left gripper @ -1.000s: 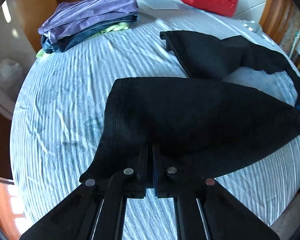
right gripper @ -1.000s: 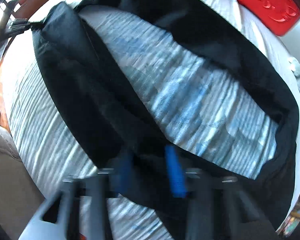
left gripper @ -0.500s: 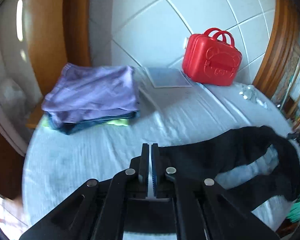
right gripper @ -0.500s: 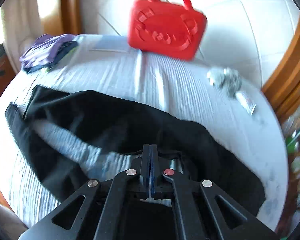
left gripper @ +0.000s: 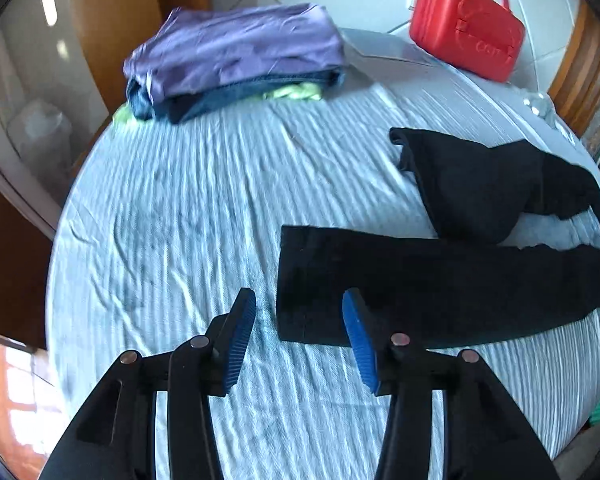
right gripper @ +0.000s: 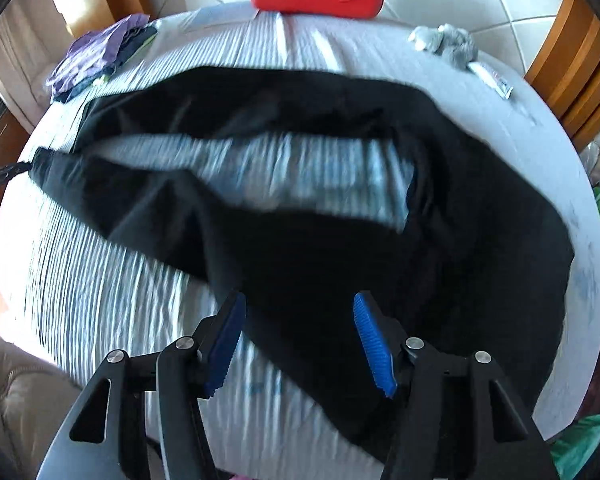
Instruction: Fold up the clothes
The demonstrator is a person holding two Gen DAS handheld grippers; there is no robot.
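Both grippers are now standing with their jaws spread wide and nothing between the blue pads, whereas half a second ago each was pinched shut and a second ago the left one was clamped on black cloth; the trousers (left gripper: 440, 284) are lying released on the striped tablecloth (left gripper: 187, 216). Judging from this, the spreading-out step is finishing and the folding proper is about to begin, since the two legs are lying apart with a strip of cloth showing between them rather than stacked. In the left wrist view the left gripper (left gripper: 299, 340) is hovering just above the table, pointing forward over the near leg's hem, its right finger over the hem's corner and its left finger over bare tablecloth. The far leg is lying crumpled toward the right edge. In the right wrist view the right gripper (right gripper: 295, 344) is tilting down over the waist end of the trousers (right gripper: 300, 248), both fingers framing black fabric without touching it, as far as the blur allows. A stack of folded clothes (left gripper: 235, 60) is sitting at the far left of the table, well apart from the trousers, with a red case (left gripper: 466, 26) at the back. The next grasp will probably be calling for one leg to be carried over the other.
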